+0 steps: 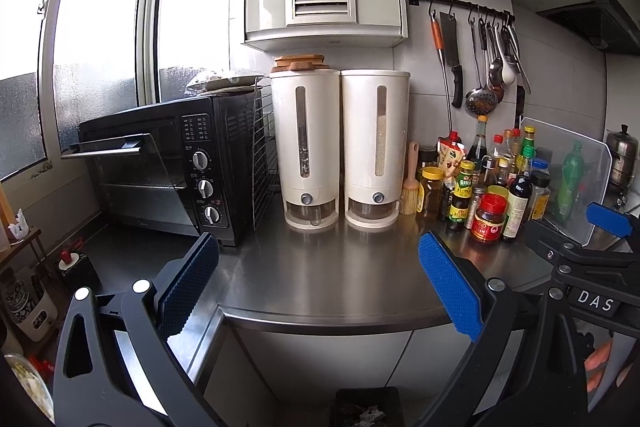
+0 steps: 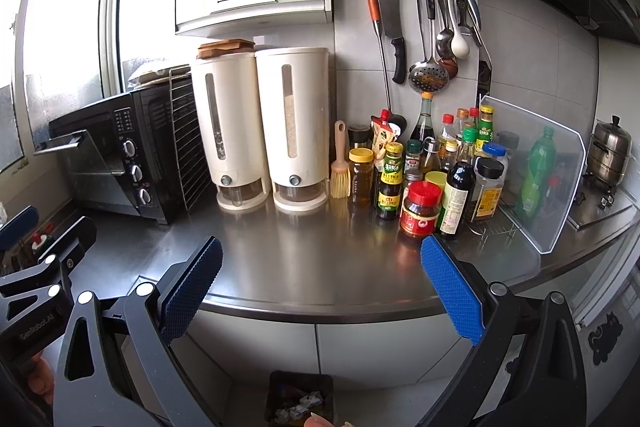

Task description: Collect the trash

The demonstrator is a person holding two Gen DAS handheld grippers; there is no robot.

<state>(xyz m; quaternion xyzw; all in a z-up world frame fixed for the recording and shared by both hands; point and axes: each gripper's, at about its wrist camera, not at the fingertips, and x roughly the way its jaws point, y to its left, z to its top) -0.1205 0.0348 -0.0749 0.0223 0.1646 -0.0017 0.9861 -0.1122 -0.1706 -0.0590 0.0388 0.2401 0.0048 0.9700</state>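
Both tongs hang spread and empty before a stainless-steel desk [image 2: 320, 267]: the left tongs [image 1: 320, 283] face two white grain dispensers [image 1: 340, 147], the right tongs [image 2: 320, 287] a cluster of sauce bottles [image 2: 432, 179]. On the floor below the desk edge, a dark trash bin [image 2: 276, 399] holds crumpled paper trash [image 2: 300, 403].

Glossy brushed-steel countertop [image 1: 328, 279]

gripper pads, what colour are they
Blue, with a fine textured surface; the right wrist view shows the pads best.
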